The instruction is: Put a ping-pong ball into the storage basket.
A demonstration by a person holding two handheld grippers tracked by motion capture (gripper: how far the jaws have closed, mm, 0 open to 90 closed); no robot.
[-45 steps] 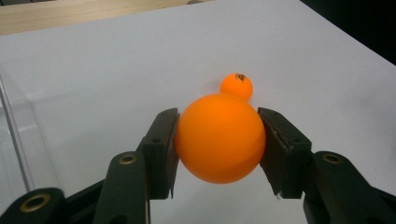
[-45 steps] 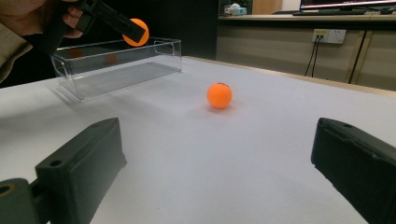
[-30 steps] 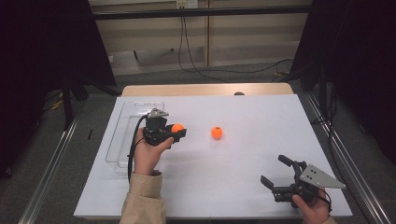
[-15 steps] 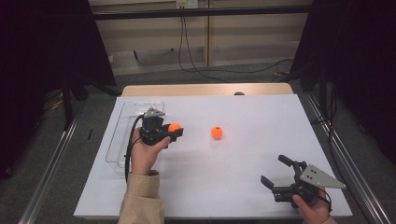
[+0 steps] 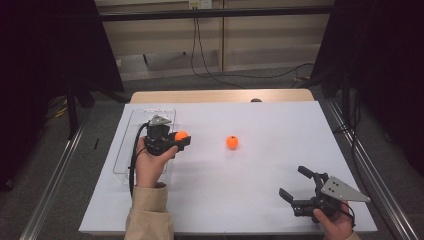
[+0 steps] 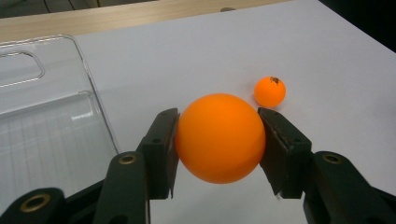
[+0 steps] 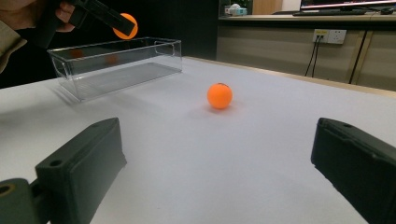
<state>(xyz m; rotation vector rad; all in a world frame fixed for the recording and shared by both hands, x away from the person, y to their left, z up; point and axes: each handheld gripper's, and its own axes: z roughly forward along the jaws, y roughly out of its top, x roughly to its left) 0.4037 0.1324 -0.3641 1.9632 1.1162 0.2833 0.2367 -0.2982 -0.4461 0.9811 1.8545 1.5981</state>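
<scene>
An orange ball (image 5: 181, 135) (image 6: 219, 137) is held above the white table, with my left gripper (image 5: 182, 139) (image 6: 218, 140) shut on it, one pad on each side. It hangs just right of a clear plastic bin (image 5: 125, 150) (image 6: 46, 116) and above its near rim in the right gripper view, where the held ball (image 7: 125, 25) is at top left. A second, smaller-looking orange ball (image 5: 231, 142) (image 6: 270, 91) (image 7: 219, 95) rests on the table mid-way across. My right gripper (image 5: 292, 181) (image 7: 224, 154) is open near the front right edge, facing that ball, with nothing between its jaws.
The white table top (image 5: 280, 125) ends in a wooden strip (image 5: 210, 96) at the far side. The clear bin (image 7: 116, 65) looks empty inside. Dark curtains and metal rails flank the table.
My left gripper has drifted a little to the left, toward the clear bin, with the orange ball still in it. The right gripper and the loose ball have stayed put.
</scene>
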